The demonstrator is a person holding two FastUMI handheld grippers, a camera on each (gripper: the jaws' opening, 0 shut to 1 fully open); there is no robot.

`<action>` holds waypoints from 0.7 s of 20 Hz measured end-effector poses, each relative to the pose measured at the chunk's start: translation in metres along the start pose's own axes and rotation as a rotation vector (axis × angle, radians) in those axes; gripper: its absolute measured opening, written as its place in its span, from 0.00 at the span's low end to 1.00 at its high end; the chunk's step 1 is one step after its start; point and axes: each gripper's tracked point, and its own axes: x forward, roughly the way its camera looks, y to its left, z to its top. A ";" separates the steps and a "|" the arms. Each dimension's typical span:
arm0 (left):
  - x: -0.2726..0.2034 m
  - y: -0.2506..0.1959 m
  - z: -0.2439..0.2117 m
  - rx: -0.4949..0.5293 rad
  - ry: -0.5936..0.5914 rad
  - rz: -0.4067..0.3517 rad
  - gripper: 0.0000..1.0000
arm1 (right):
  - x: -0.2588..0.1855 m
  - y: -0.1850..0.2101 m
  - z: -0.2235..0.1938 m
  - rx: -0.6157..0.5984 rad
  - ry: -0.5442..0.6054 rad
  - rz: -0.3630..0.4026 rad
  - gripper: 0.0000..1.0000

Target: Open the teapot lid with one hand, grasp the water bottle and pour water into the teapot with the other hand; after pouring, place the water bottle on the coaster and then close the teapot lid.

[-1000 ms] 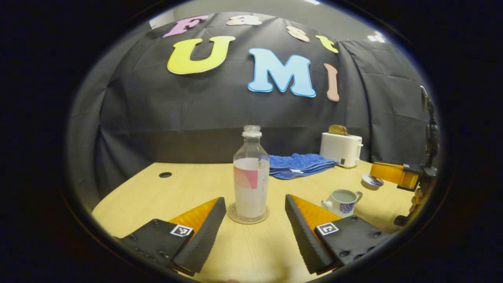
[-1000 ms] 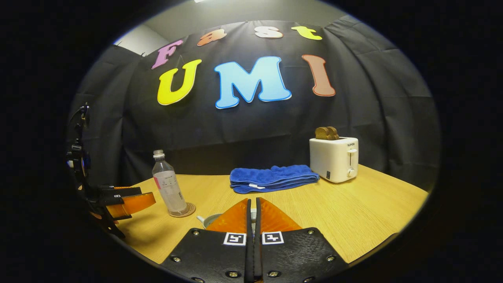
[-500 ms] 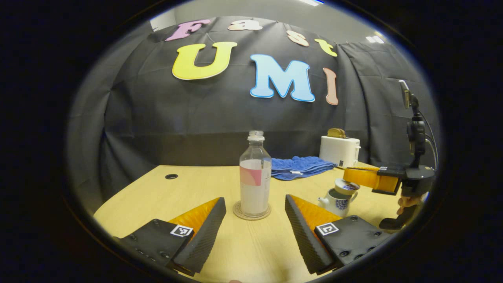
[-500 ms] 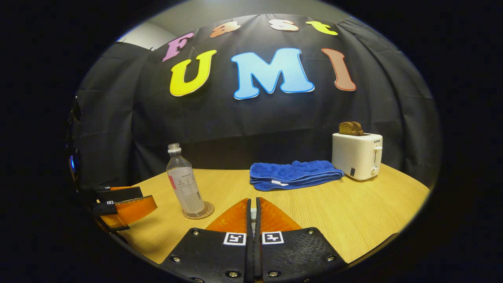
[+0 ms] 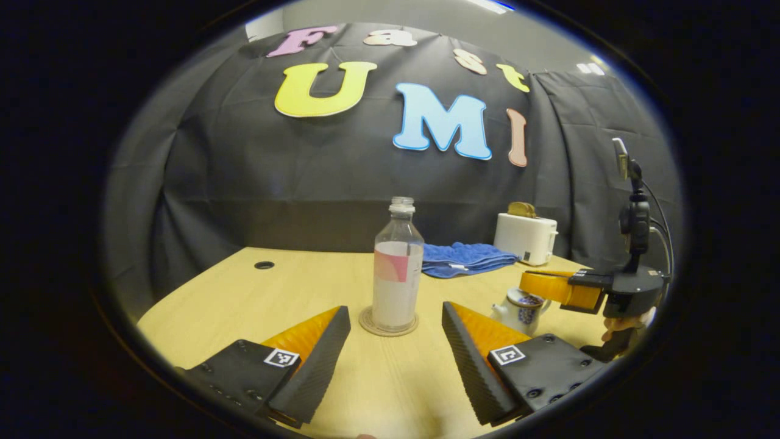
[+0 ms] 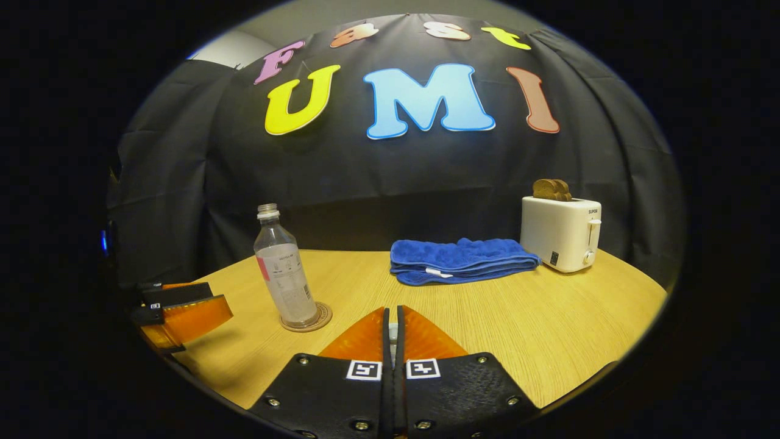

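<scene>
Tabletop change: lid (image 5: 528,298) back on teapot (image 5: 520,310).

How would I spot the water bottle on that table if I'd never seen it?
Start at the wooden table before the black cloth wall. Near its middle, left of the folded blue towel, stands the water bottle on a round coaster. It is the only clear, tall, uncapped thing there.

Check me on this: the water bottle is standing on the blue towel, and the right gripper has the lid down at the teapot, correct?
Not quite. In the left gripper view the water bottle stands on the coaster, with the blue towel lying behind it. The right gripper does have the lid down at the teapot.
</scene>
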 end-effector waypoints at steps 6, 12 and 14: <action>-0.003 -0.008 -0.005 -0.003 0.008 -0.003 1.00 | -0.003 -0.003 -0.003 0.023 0.002 0.006 0.11; -0.023 -0.014 0.006 0.012 -0.041 0.048 1.00 | -0.037 0.001 0.026 0.018 -0.093 -0.031 0.37; -0.030 -0.019 0.010 0.017 -0.060 0.065 1.00 | -0.055 0.007 0.031 -0.007 -0.123 -0.041 0.37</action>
